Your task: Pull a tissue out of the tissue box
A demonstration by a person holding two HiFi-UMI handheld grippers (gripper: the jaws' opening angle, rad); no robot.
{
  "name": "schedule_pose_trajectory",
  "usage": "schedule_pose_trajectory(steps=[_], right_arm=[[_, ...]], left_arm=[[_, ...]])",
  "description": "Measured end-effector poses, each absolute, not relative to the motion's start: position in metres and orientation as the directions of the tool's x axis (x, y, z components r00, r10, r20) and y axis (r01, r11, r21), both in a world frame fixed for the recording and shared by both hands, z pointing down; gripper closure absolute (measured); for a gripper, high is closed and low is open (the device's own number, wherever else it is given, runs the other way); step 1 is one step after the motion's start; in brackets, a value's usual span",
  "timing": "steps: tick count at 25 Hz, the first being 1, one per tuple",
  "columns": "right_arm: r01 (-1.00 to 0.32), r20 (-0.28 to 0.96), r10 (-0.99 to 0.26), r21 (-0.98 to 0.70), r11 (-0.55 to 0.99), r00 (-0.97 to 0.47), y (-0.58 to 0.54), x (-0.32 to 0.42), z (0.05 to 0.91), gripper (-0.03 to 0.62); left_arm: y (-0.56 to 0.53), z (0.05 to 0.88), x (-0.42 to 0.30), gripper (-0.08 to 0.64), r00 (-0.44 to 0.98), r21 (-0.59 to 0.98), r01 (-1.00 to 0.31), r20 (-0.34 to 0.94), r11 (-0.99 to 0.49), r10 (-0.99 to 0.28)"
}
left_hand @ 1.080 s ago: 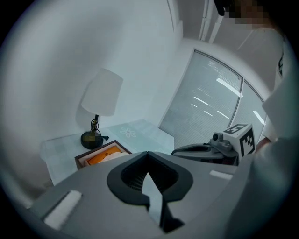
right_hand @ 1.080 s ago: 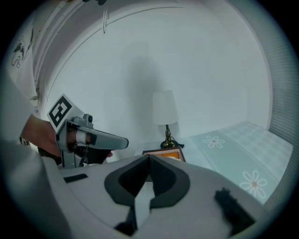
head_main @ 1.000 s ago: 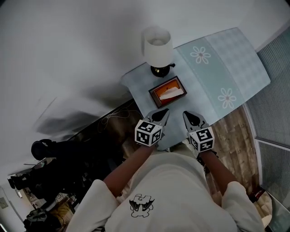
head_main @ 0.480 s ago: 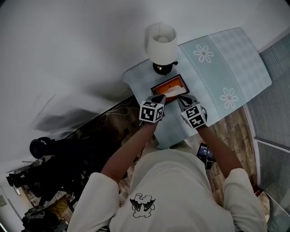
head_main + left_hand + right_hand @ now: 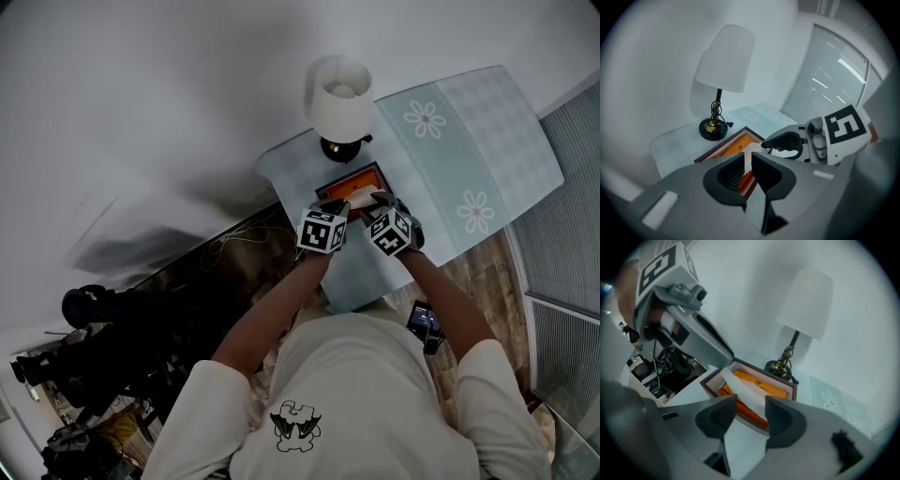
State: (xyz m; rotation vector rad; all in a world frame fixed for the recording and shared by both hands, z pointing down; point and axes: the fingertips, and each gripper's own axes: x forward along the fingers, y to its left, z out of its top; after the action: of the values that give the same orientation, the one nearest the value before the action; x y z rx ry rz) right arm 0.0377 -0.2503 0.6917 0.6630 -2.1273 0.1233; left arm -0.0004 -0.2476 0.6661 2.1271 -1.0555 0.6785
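Observation:
A dark-framed tissue box (image 5: 349,182) with an orange top stands on the small table, and a white tissue (image 5: 739,389) sticks out of its slot. My right gripper (image 5: 751,405) hangs just over the box's near side. Its jaws are opening, the tissue shows in the gap between them, and the pads do not press it. My left gripper (image 5: 746,159) hovers at the box's left end (image 5: 723,149) with only a narrow gap between its jaws and nothing in them. In the head view both grippers (image 5: 336,210) (image 5: 377,202) sit side by side at the box.
A white-shaded lamp (image 5: 341,97) on a dark round base (image 5: 712,129) stands right behind the box. The table's pale cloth (image 5: 289,167) ends close to the left. A flowered bedspread (image 5: 459,150) lies to the right. Dark cabling (image 5: 661,373) sits below the table, and a phone (image 5: 424,323) lies on the floor.
Both grippers have moved forward and down, from near the body to the tissue box. The right gripper has rolled and now sits over the tissue.

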Motion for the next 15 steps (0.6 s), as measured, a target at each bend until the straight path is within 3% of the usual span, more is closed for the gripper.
schedule_pose_trajectory(steps=[10, 11, 12, 15], right_arm=[[-0.541, 0.805, -0.380, 0.088, 0.836, -0.456, -0.2559, 0.0376, 0.7044, 0.415], [-0.539, 0.807, -0.378, 0.089, 0.837, -0.454, -0.2557, 0.0375, 0.7040, 0.472], [-0.540, 0.809, -0.377, 0.089, 0.837, -0.451, -0.2557, 0.0374, 0.7035, 0.571], [-0.550, 0.809, -0.375, 0.078, 0.831, -0.452, -0.2555, 0.0360, 0.7019, 0.577]], left_arm=[[-0.2456, 0.6655, -0.0033, 0.508, 0.542, 0.345, -0.830, 0.685, -0.439, -0.487], [-0.2456, 0.6649, -0.0036, 0.509, 0.542, 0.347, -0.830, 0.684, -0.437, -0.488], [-0.2457, 0.6640, -0.0038, 0.511, 0.543, 0.348, -0.830, 0.682, -0.436, -0.490], [-0.2464, 0.6617, -0.0050, 0.515, 0.544, 0.350, -0.831, 0.677, -0.434, -0.495]])
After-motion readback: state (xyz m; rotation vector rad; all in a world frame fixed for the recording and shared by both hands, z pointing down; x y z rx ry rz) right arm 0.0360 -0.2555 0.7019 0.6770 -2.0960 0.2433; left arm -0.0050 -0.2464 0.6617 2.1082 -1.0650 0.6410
